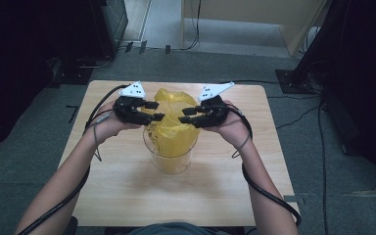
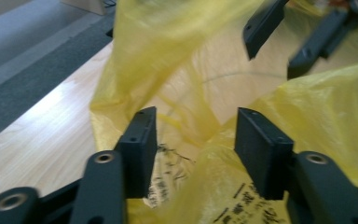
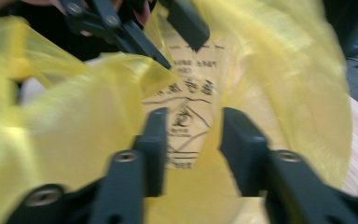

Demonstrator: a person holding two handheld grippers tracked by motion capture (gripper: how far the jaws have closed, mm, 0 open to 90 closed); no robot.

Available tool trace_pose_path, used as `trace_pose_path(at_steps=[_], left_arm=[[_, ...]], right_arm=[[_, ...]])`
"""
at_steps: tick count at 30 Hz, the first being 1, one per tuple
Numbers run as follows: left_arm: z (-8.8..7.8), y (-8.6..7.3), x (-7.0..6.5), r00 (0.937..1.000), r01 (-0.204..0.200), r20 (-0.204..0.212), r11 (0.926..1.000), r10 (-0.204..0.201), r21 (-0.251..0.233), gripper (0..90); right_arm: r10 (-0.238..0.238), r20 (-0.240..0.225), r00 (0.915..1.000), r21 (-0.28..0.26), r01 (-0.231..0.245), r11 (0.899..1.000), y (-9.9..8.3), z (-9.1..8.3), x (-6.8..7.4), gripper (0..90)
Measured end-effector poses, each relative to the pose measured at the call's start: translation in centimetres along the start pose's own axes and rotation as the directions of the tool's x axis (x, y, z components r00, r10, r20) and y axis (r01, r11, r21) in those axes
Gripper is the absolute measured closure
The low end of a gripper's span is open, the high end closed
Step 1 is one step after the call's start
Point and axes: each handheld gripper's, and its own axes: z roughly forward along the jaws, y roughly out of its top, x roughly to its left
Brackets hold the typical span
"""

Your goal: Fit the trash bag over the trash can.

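Note:
A thin yellow plastic bag with black print sits in a clear cup at the middle of the wooden table, its top standing above the rim. My left gripper is at the bag's left side and my right gripper at its right, both pointing inward. In the left gripper view the left gripper has its jaws apart with loose bag film between them, not pressed. In the right gripper view the right gripper is likewise apart in front of the printed film. Each view shows the other gripper beyond, the right gripper and the left gripper.
A person's forearms come in from the bottom edge, with black cables trailing from both grippers. Grey floor surrounds the table, with dark stands and cables at the right and left and a wooden panel behind.

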Motion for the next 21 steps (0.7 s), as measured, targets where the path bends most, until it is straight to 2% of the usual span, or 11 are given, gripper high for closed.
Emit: trace_pose_path(at_steps=[2,5,8,9,11,14,17,21], left_arm=[[0.6,-0.4,0.5,0.9996,0.025,0.008,0.9996,-0.026,0.016,41.5],[1.4,-1.3,1.2,0.9990,0.045,-0.008,0.9979,-0.045,0.046,38.0],[1.8,-2.2,1.8,0.9968,0.080,-0.001,0.9959,-0.080,0.042,37.7],[1.8,-2.5,2.0,0.9964,0.084,-0.010,0.9959,-0.084,0.034,38.0],[1.8,-3.1,2.2,0.9928,0.120,-0.004,0.9926,-0.120,0.021,40.3],[2.1,-3.9,2.1,0.9913,0.129,0.024,0.9911,-0.130,0.034,41.2],[2.1,-4.7,1.8,0.9886,0.144,0.040,0.9894,-0.145,0.020,41.2],[1.9,-5.6,1.6,0.9847,0.163,0.063,0.9865,-0.162,-0.014,41.3]], right_arm=[[-0.013,0.034,0.9994,-0.007,0.013,1.000,-0.3,0.9,-0.4,44.9],[0.026,0.060,0.9979,-0.013,-0.025,1.000,-0.7,2.0,-1.2,40.5],[0.084,0.059,0.9947,-0.020,-0.083,0.996,-1.3,2.9,-1.8,39.9],[0.100,0.063,0.9930,-0.014,-0.100,0.995,-1.6,3.1,-2.0,39.9],[0.122,0.071,0.9900,0.007,-0.122,0.992,-2.1,3.4,-2.1,40.9],[0.140,0.064,0.9881,0.019,-0.141,0.990,-2.7,3.5,-2.0,42.0],[0.091,0.078,0.9928,0.057,-0.095,0.994,-3.3,3.5,-1.8,42.7],[0.136,0.050,0.9894,0.045,-0.139,0.989,-4.3,3.5,-2.0,42.2]])
